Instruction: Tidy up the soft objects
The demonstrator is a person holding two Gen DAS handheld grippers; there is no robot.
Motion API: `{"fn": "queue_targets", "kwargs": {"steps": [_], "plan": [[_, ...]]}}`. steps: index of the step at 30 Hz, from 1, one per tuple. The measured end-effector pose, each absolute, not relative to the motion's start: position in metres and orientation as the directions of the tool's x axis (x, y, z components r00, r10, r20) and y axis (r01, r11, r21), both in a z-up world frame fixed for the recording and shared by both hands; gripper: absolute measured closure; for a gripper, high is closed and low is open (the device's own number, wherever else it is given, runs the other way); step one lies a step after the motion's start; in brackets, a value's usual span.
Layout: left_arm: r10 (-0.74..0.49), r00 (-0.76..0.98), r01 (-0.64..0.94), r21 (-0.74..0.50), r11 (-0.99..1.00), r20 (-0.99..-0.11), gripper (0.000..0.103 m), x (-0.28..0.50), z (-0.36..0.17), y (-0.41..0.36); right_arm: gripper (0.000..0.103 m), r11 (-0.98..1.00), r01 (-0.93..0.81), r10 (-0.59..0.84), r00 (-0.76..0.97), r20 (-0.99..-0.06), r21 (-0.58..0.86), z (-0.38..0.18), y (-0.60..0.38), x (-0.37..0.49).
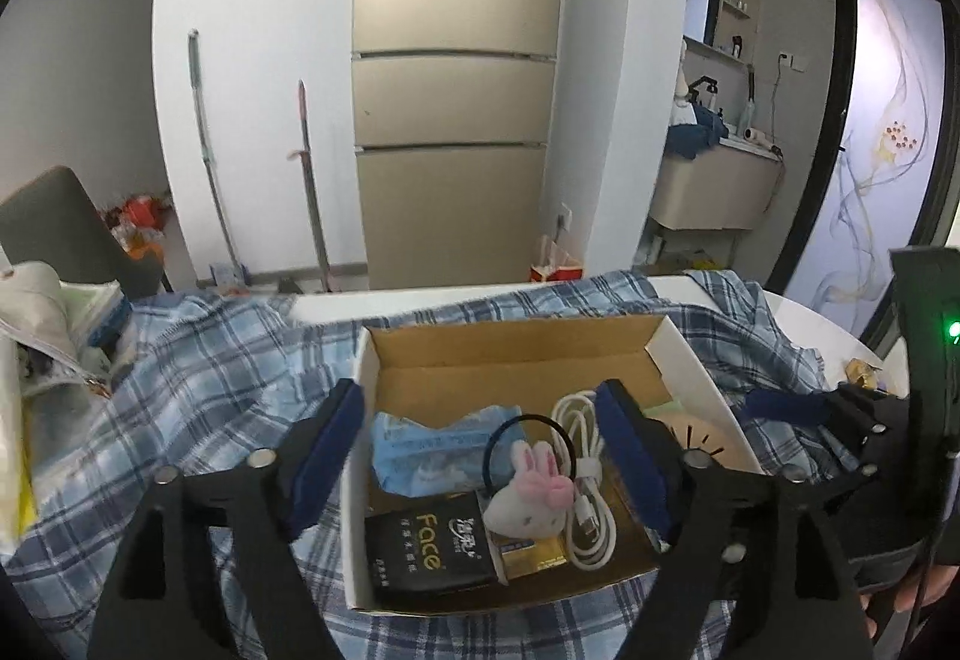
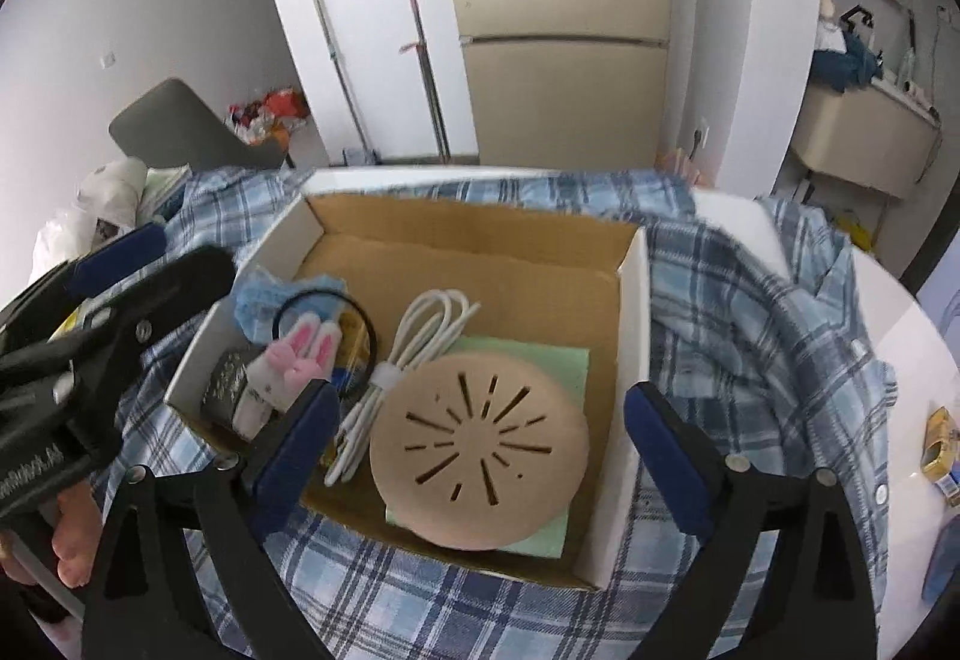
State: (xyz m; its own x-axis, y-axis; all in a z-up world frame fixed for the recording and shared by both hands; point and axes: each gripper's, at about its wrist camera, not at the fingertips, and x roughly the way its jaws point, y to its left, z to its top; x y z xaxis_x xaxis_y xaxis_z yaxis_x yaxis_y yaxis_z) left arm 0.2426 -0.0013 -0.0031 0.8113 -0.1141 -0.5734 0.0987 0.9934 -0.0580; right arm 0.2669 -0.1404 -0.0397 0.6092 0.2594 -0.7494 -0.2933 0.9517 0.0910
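Cable (image 2: 414, 360) in box (image 2: 633, 300), between rabbit toy (image 2: 288, 366) and disc (image 2: 480, 444).

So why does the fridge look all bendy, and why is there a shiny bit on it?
Left wrist view: the fisheye lens bows the tall fridge and darkens the picture's corners; the bright patch near its top is glare. Right wrist view: the same bending curves the mop handles, while the round beige disc in the cardboard box stays sharp and evenly lit.
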Motion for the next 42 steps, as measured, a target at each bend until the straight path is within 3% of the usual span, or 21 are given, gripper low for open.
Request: {"fn": "queue_targets", "kwargs": {"steps": [5,10,11,17,22,25,34,39,42], "plan": [[-0.114,0.868,0.094,-0.065,0.993,-0.484,0.018,0.225,0.023,0.001,0.007,0.965,-0.260,0.224,0.722,-0.655,0.043,-0.013,-0.146,0.254],[-0.105,0.909,0.089,-0.060,0.994,-0.403,0.007,0.203,0.056,0.001,0.001,0.971,-0.239,0.213,0.829,-0.516,0.017,0.025,-0.156,0.232],[-0.109,0.918,0.093,-0.061,0.994,-0.383,0.000,0.197,0.064,0.001,0.001,0.974,-0.228,0.204,0.851,-0.484,0.009,0.033,-0.160,0.226],[-0.122,0.960,0.117,-0.038,0.992,-0.253,0.000,0.154,0.104,-0.001,0.000,0.980,-0.189,0.160,0.929,-0.334,-0.057,0.076,-0.171,0.182],[-0.124,0.979,0.122,-0.024,0.992,-0.164,0.000,0.112,0.125,-0.002,0.000,0.984,-0.178,0.168,0.962,-0.215,-0.024,0.104,-0.183,0.136],[-0.120,0.987,0.121,0.003,0.993,-0.103,0.000,0.077,0.131,-0.002,0.000,0.982,-0.189,0.186,0.967,-0.177,-0.002,0.115,-0.188,0.112],[-0.149,0.987,0.148,-0.007,0.989,-0.054,0.000,0.007,0.111,0.008,0.000,0.982,-0.190,0.190,0.978,-0.089,0.010,0.104,-0.193,0.064],[-0.110,0.993,0.112,0.043,0.993,-0.043,0.000,-0.007,0.083,0.005,0.000,0.978,-0.210,0.209,0.960,-0.189,0.015,0.075,-0.191,0.064],[-0.100,0.993,0.102,0.035,0.994,-0.064,0.000,-0.002,0.065,0.007,0.000,0.980,-0.196,0.196,0.966,-0.171,0.020,0.056,-0.193,0.057]]}}
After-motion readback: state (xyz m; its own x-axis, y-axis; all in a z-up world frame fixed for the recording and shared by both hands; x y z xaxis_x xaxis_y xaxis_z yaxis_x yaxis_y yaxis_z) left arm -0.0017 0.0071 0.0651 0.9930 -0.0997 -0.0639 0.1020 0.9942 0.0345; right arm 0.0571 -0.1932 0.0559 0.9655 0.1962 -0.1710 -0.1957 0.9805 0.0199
